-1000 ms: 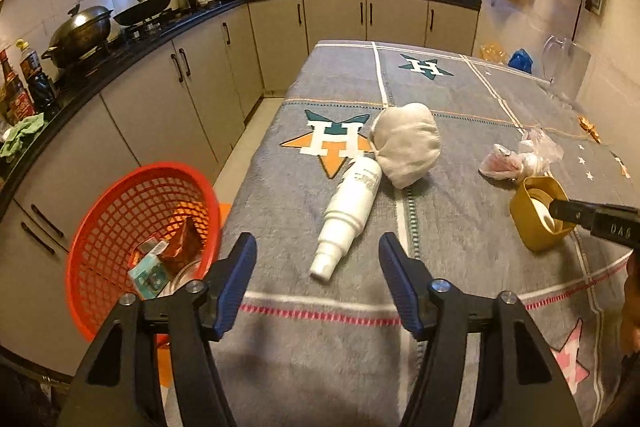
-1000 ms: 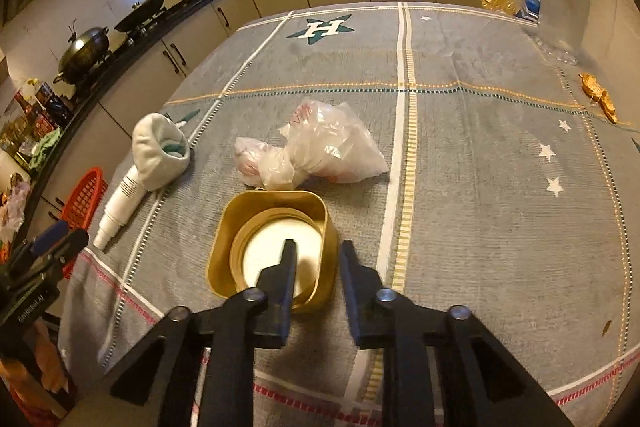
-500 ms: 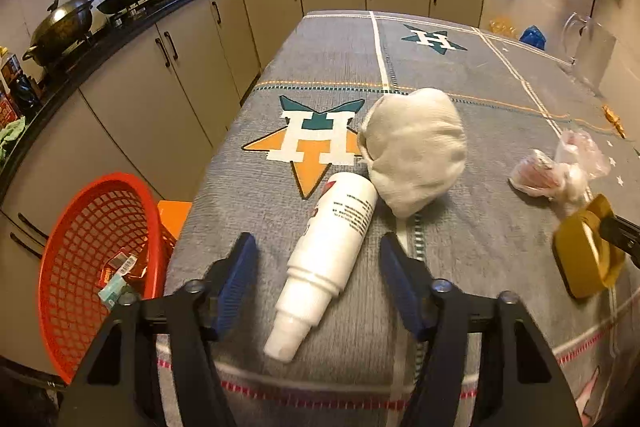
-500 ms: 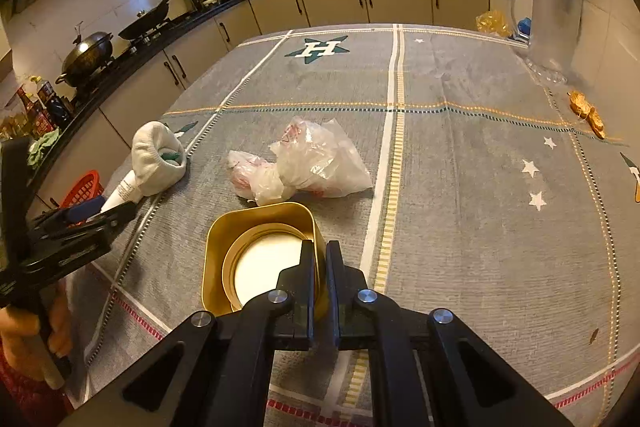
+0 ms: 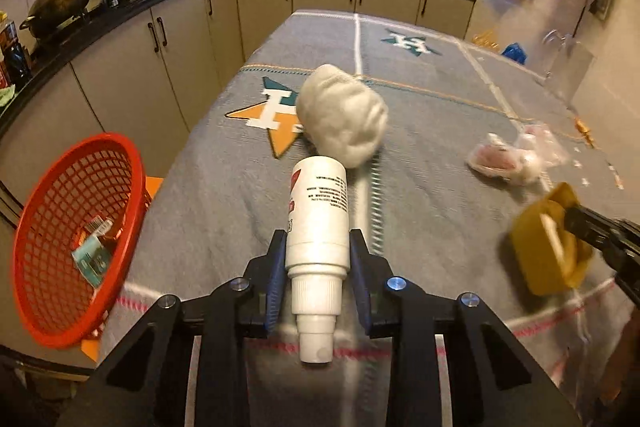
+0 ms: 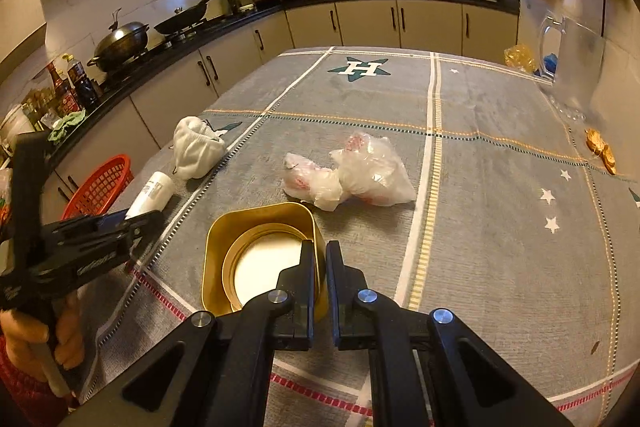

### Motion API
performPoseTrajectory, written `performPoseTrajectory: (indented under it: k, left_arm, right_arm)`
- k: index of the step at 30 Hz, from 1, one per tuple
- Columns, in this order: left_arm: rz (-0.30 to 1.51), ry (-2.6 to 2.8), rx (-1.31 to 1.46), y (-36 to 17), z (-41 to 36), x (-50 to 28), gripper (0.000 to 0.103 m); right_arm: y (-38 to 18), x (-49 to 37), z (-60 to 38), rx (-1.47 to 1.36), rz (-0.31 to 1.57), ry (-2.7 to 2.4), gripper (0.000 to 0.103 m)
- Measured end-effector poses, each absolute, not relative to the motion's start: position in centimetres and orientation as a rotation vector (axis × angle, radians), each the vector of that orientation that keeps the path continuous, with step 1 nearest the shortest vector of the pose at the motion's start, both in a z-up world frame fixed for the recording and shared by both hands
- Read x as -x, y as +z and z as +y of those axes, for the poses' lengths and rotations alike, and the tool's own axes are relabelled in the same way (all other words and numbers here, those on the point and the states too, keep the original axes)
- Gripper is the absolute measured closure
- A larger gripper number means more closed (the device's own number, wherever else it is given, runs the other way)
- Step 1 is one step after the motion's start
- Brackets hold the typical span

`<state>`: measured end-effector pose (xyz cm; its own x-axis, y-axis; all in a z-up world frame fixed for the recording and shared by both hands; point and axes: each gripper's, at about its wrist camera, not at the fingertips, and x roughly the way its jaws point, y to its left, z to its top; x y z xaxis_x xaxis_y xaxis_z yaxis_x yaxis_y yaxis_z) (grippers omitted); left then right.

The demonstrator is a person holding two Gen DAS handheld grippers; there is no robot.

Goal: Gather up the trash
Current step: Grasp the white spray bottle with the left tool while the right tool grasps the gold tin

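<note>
A white spray bottle [image 5: 318, 203] lies on the grey tablecloth with its nozzle toward me. My left gripper [image 5: 318, 243] straddles its lower body, and its closing jaws have their blue pads against both sides of the bottle. My right gripper [image 6: 320, 249] is shut on the near wall of a gold tin [image 6: 256, 239] with a white lid inside. In the left wrist view the tin [image 5: 548, 251] hangs tilted just above the cloth. A red mesh basket [image 5: 72, 227] holding some wrappers stands below the table's left edge.
A white cloth bundle [image 5: 344, 115] lies just beyond the bottle. Crumpled clear plastic bags [image 6: 352, 179] sit mid-table past the tin. A glass pitcher [image 6: 572, 67] stands at the far right edge, with small golden wrappers [image 6: 600, 151] nearby. Kitchen cabinets run along the left and back.
My left gripper came forward and down over the bottle, and its jaws narrowed onto it. My right gripper shut on the tin's wall and raised it, tilted, off the cloth.
</note>
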<state>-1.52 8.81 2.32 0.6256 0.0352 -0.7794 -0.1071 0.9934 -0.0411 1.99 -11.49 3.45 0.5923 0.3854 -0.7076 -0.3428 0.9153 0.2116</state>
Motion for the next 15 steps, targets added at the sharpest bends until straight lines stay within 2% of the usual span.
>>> performPoseTrajectory:
  k: [15]
  left_arm:
    - [0.823,0.014,0.052,3.3,5.4,3.2,0.074]
  right_arm:
    - [3.5,-1.5,-11.0,-0.035,0.814,0.424,0.097]
